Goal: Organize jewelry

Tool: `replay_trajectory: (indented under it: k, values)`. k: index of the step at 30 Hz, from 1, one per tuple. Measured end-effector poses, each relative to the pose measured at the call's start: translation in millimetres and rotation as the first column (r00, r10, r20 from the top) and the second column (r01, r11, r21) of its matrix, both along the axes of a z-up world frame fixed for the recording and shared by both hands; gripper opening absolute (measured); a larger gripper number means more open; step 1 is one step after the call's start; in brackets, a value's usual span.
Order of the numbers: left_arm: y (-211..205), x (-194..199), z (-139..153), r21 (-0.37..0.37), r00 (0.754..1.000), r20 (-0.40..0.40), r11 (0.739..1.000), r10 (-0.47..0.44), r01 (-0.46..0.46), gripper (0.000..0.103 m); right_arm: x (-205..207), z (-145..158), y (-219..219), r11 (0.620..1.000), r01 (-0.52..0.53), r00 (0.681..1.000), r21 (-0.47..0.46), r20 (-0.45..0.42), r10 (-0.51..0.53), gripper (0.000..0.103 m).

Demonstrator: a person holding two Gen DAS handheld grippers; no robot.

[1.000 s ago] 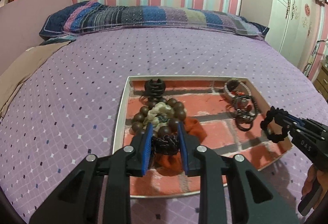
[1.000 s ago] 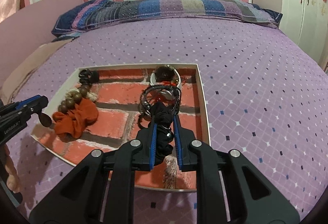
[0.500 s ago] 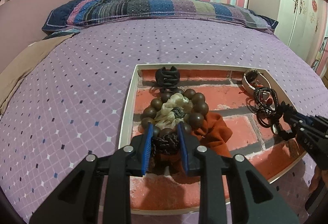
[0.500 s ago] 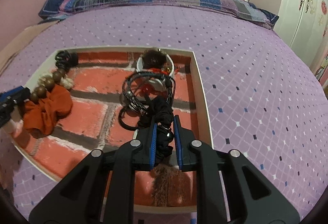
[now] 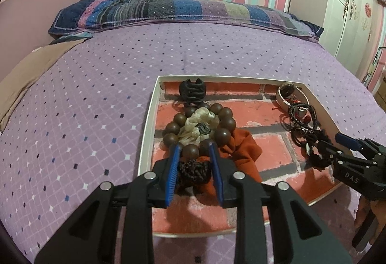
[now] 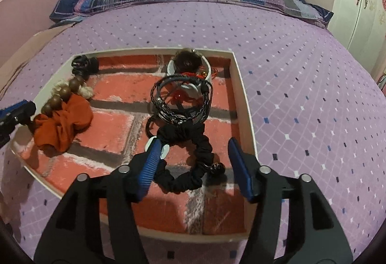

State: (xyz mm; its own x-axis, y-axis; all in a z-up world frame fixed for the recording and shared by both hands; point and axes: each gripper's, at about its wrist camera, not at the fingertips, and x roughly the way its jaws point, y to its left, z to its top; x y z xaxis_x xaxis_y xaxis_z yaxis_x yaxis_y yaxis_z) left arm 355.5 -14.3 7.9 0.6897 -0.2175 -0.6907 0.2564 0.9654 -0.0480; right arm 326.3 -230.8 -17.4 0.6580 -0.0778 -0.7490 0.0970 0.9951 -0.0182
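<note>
Right gripper is spread wide with nothing in it, the black scrunchie lying loose between its fingers in the brick-print tray, while the left gripper is pinched onto a dark braided band beside the wooden bead bracelet and orange scrunchie.

On the bed sits the tray. In the tray, the hair claw lies at its far left corner, the bead bracelet just before it, the cord bracelets toward its right wall.
</note>
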Motion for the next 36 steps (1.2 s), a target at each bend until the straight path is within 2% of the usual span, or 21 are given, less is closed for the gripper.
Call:
replay_trajectory:
  k: [2, 4, 5, 6, 7, 10, 12, 15, 21, 26, 33, 36]
  values:
    - [3, -5, 4, -0.008, 1.0, 0.002, 1.0, 0.0, 0.0, 0.028, -4, 7, 0, 1.0, 0.001, 1.0, 0.002, 0.011, -0.001, 0.074]
    - [7, -13, 10, -0.02, 1.0, 0.014, 1.0, 0.002, -0.002, 0.042, -10, 14, 0, 1.0, 0.004, 1.0, -0.002, 0.026, -0.004, 0.084]
    - [8, -17, 14, -0.022, 1.0, 0.028, 1.0, 0.007, -0.006, 0.056, -15, 18, 0, 1.0, 0.005, 0.999, -0.005, 0.037, -0.005, 0.088]
    - [10, -23, 18, -0.023, 0.999, 0.046, 1.0, 0.013, -0.012, 0.063, -19, 20, 1, 1.0, 0.005, 0.999, -0.004, 0.044, -0.005, 0.09]
    - [11, -29, 22, -0.027, 0.998, 0.056, 1.0, 0.012, -0.011, 0.063, -22, 23, 1, 1.0, 0.003, 0.999, -0.002, 0.051, -0.003, 0.094]
    - [14, -41, 29, -0.041, 0.999, 0.055, 0.999, 0.003, 0.0, 0.063, -35, 30, 1, 1.0, 0.005, 0.998, -0.007, 0.061, -0.005, 0.097]
    - [17, -50, 33, -0.043, 0.998, 0.058, 0.999, 0.004, -0.002, 0.074, -44, 34, 1, 1.0, 0.009, 0.998, -0.012, 0.069, -0.008, 0.098]
    - [22, -66, 39, -0.029, 0.996, 0.081, 0.999, 0.029, -0.026, 0.083, -59, 42, 1, 0.999, 0.021, 0.996, -0.035, 0.084, -0.018, 0.099]
    - [28, -106, 50, 0.003, 0.994, 0.099, 0.999, 0.048, -0.049, 0.093, -96, 63, 1, 0.998, 0.037, 0.99, -0.051, 0.138, -0.03, 0.099]
    - [26, -140, 56, 0.044, 0.99, 0.129, 0.997, 0.062, -0.068, 0.095, -130, 78, 5, 0.998, 0.043, 0.985, -0.052, 0.167, -0.034, 0.099]
    - [35, -184, 54, -0.014, 0.992, 0.097, 0.997, 0.083, -0.082, 0.095, -186, 89, 15, 0.997, 0.062, 0.98, -0.045, 0.194, -0.053, 0.099]
    - [38, -203, 56, -0.014, 0.99, 0.109, 0.996, 0.094, -0.093, 0.095, -205, 91, 20, 0.998, 0.055, 0.981, -0.043, 0.19, -0.046, 0.099]
